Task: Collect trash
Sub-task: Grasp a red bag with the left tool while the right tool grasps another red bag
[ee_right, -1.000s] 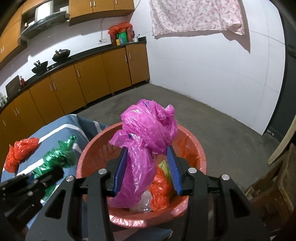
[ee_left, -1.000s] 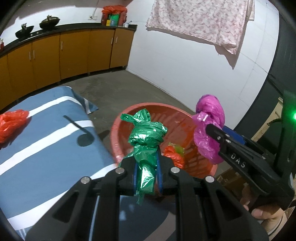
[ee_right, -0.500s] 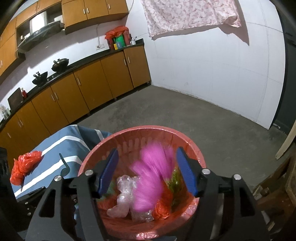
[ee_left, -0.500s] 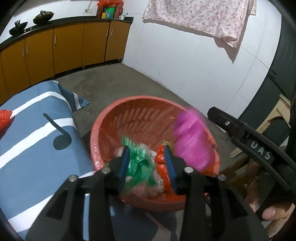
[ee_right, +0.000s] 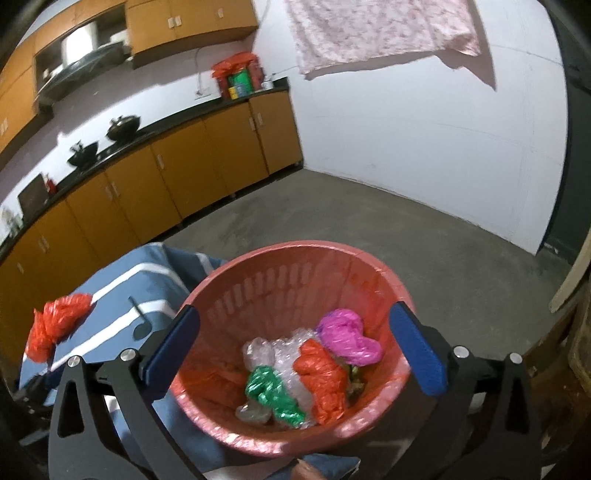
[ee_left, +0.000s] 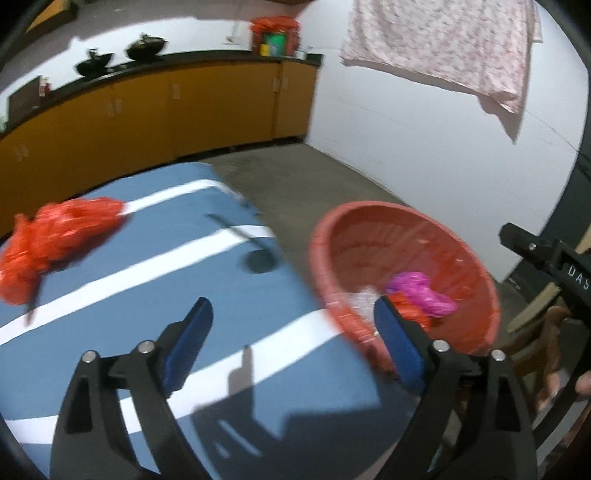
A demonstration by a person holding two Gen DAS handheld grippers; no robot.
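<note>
Both tools opening empty, left tool [ee_left: 291,343] should be swinging wide-jawed toward the red bag [ee_left: 59,236] on the desk [ee_left: 155,280].

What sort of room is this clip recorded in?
Most likely a home kitchen: orange-brown base cabinets run under a dark countertop, two black woks sit on it, and wall cabinets hang above. A floral cloth hangs on the white wall.

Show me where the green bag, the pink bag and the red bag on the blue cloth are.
green bag [ee_right: 273,395]: right wrist view, middle of the crumpled bundle in the basket.
pink bag [ee_right: 347,338]: right wrist view, middle of its bulge.
red bag [ee_left: 59,236]: left wrist view, centre of the bag, on the cloth.
</note>
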